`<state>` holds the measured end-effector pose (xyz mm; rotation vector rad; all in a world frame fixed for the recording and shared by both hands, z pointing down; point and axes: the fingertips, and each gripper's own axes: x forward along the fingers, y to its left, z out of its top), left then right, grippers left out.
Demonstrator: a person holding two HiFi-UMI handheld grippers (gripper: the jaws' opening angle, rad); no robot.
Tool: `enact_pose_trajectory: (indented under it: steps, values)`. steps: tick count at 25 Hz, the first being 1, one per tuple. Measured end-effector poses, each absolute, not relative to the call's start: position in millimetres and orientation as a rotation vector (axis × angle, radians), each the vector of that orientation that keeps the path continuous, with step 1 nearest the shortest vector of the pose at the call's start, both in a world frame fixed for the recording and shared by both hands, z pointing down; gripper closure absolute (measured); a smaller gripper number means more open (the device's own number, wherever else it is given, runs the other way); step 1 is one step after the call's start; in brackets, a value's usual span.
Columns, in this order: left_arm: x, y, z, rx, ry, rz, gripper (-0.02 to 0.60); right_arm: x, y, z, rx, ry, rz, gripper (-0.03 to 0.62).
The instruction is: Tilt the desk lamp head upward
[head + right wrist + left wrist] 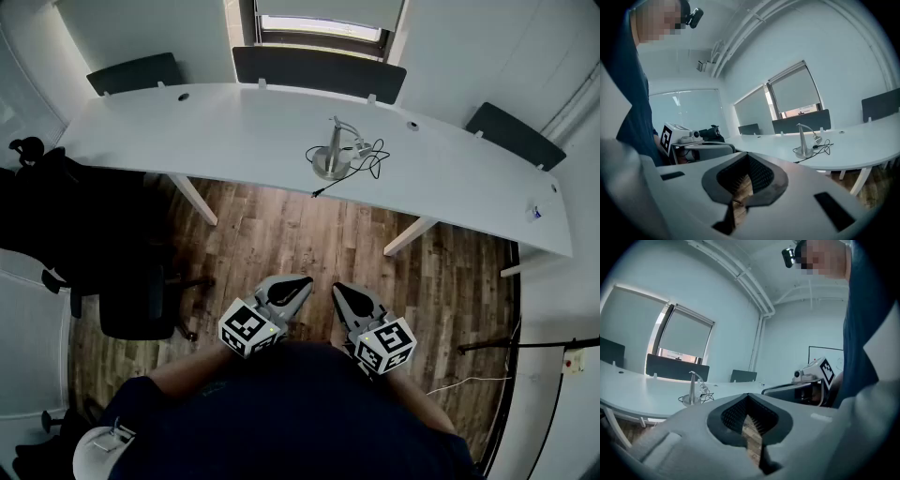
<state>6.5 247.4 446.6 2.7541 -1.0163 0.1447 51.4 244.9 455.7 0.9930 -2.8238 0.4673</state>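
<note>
The silver desk lamp (332, 156) stands on its round base near the middle of the long white desk (187, 131), a black cable (370, 161) looped beside it. Its small head (360, 147) droops at the end of a curved neck. The lamp also shows far off in the left gripper view (693, 389) and the right gripper view (804, 139). My left gripper (297, 282) and right gripper (341, 292) are held close to my body over the wood floor, well short of the desk. Both are shut and hold nothing, as the left gripper (749, 396) and right gripper (747, 157) views show.
Dark panels (319, 70) stand along the desk's far edge under a window. A black office chair (141, 298) and dark gear stand at the left. White desk legs (194, 199) angle down to the floor. A thin white cable (469, 381) lies at the right.
</note>
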Motion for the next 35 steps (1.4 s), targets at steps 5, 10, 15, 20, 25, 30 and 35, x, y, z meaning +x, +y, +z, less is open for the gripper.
enact_pose_trajectory:
  steps: [5,10,15,20,25,30,35]
  values:
    - [13.5,239.6,445.4,2.764,-1.036,0.163,0.575,57.2,237.9,453.2,0.977,-2.834,0.463,0.585]
    - [29.5,234.8,439.4,2.763,-1.064,0.168,0.575,67.9,234.0,451.3,0.918,-2.849,0.446,0.585]
    - [43.9,228.7,442.0,2.727,-1.165,0.14,0.575,84.1,229.4,452.0,0.894,-2.851,0.369,0.583]
    - [41.6,209.5,448.1,2.692,-1.257,0.139,0.575,94.9,212.3,453.7,0.904,-2.86,0.331,0.582]
    - [33.1,169.3,449.0,2.681,-1.269,0.097,0.575,97.0,173.5,457.7,0.946,-2.838,0.301,0.582]
    - [23.5,102.2,455.1,2.711,-1.213,0.065,0.575,94.3,112.8,462.0,1.041,-2.771,0.282,0.582]
    - [1.9,19.3,457.2,2.748,-1.147,0.086,0.575,80.0,38.4,461.3,1.169,-2.683,0.269,0.582]
